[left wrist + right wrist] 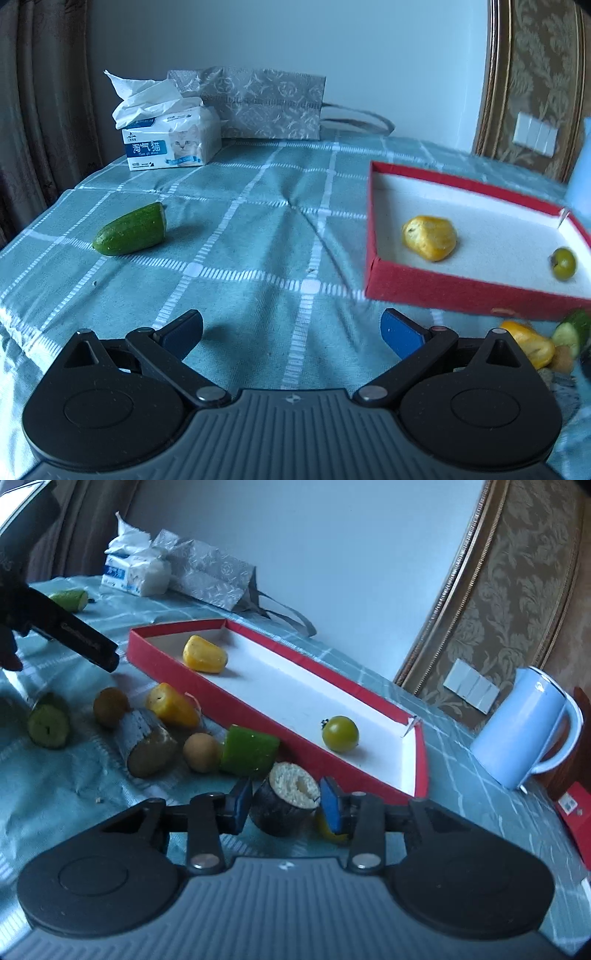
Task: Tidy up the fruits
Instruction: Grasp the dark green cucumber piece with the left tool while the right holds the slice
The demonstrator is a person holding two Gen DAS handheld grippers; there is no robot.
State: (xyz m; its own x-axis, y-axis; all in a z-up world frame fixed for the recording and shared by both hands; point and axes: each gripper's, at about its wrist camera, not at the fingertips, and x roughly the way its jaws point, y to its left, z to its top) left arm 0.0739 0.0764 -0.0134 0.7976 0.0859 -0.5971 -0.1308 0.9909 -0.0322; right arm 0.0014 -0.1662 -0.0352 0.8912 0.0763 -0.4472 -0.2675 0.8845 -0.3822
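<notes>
Dark-skinned, pale-cored chunk (284, 803) lies at lower centre between the right gripper (283, 803) pads, seemingly grasped, cut face tilted up; left gripper (291, 334) hangs released.

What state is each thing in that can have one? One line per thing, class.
Left gripper: open, empty.
Right gripper: jaws around the dark cut piece, contact unclear.
Red box: lidless, holds two fruits.
Tissue pack: opened.
Kettle: lid closed.

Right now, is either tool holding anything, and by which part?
The right tool brackets a dark cut piece by its round sides; whether it is gripped cannot be told. The left tool holds nothing.
</notes>
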